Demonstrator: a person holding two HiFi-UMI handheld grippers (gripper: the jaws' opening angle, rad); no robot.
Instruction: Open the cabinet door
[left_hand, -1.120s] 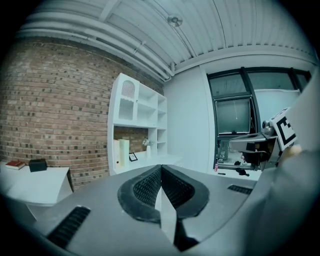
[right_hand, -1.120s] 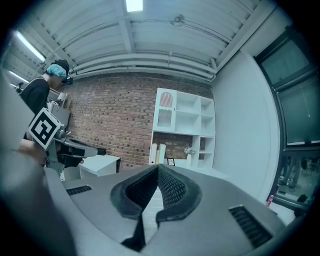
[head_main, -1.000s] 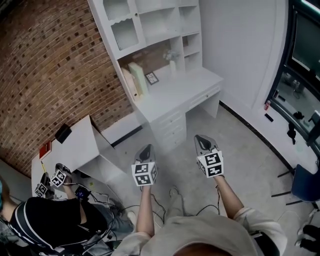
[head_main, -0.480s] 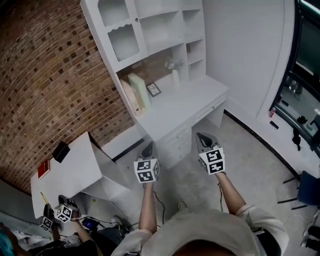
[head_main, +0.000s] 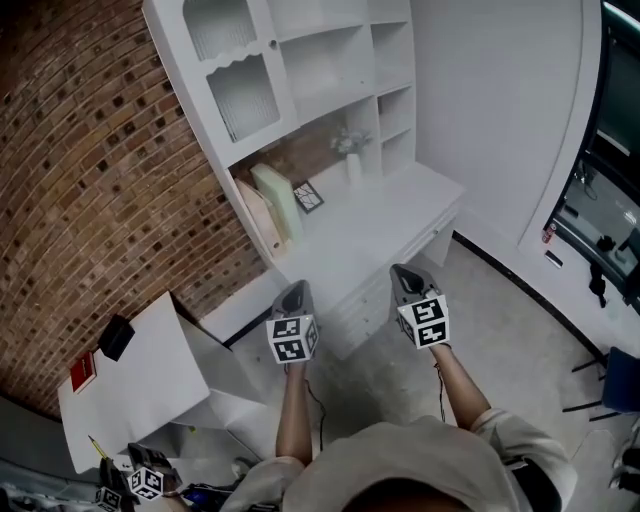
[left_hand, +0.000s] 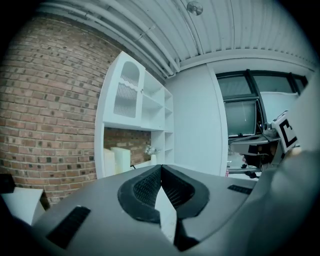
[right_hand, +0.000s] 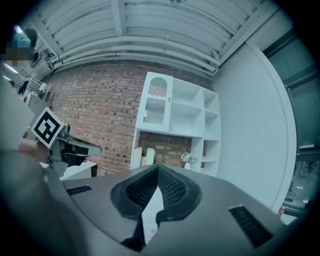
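Both grippers hang in the air on the near side of the white desk (head_main: 350, 250), well short of anything they could take. The left gripper (head_main: 293, 290) has its jaws clenched tip to tip on nothing, and the right gripper (head_main: 403, 272) is the same, pressed together and empty. The target, the cabinet door (head_main: 238, 92), sits high above the desk at the left end of the hutch (head_main: 330, 70): 2 panes, closed flush, with a small round knob (head_main: 272, 45) on its right edge. So the opening hasn't begun, and here is where it could slip. Arrive at that knob with the jaws shut like this and the tips would only bump the frame or a pane; they need to part first. The knob is small and smooth-looking, so an off-centre pinch would likely skid off as the pull starts. The desk top juts out below the door, so the reach goes over it, and a low arm could clip the books (head_main: 270, 205) leaning at the desk's left end, or the vase (head_main: 354, 165) of flowers at the back of the desk. The door probably hinges on its left, so a straight tug rather than an arc may tear the grip loose. Around the desk: brick wall (head_main: 90, 180) behind and to its left, a low white table (head_main: 150, 370) further left, grey floor (head_main: 520, 340) in front, dark windows (head_main: 615, 160) off to the right.
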